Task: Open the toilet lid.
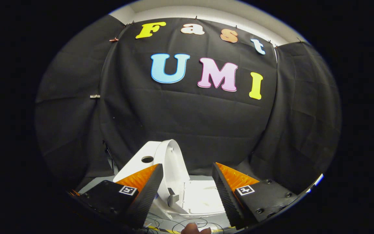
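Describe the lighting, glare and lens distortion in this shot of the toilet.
Gripper view: fisheye bends the booth cloth and the ceiling strip into curves; the light is dim, the cloth nearly black; the white toilet seat glares, washed out between the open gripper fingers; the raised toilet lid stays sharp, its underside shaded; the scene darkens near the fingers' bases.

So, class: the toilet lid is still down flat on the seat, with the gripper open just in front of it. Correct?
Not quite. In the gripper view the toilet lid is already raised, standing up against the tank. The gripper is indeed open in front of it.
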The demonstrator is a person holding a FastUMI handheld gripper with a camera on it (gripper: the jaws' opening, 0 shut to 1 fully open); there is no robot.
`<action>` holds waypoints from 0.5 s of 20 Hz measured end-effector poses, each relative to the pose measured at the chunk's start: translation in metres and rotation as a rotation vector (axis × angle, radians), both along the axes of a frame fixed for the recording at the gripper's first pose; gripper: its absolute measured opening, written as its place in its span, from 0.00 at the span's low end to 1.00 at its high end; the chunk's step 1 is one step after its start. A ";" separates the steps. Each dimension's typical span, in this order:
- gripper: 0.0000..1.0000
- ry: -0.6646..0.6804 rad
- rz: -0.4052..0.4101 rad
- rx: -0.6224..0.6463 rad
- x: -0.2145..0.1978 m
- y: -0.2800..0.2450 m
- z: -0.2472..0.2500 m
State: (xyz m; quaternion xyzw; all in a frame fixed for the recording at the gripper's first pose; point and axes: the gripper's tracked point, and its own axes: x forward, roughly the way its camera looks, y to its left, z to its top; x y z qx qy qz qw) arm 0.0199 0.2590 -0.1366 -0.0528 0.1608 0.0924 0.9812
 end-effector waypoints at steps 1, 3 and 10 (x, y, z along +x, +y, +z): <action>0.95 -0.013 0.000 0.007 0.000 -0.003 0.011; 0.95 -0.036 0.002 0.024 -0.002 -0.010 0.029; 0.95 -0.085 -0.006 0.053 -0.005 -0.045 0.082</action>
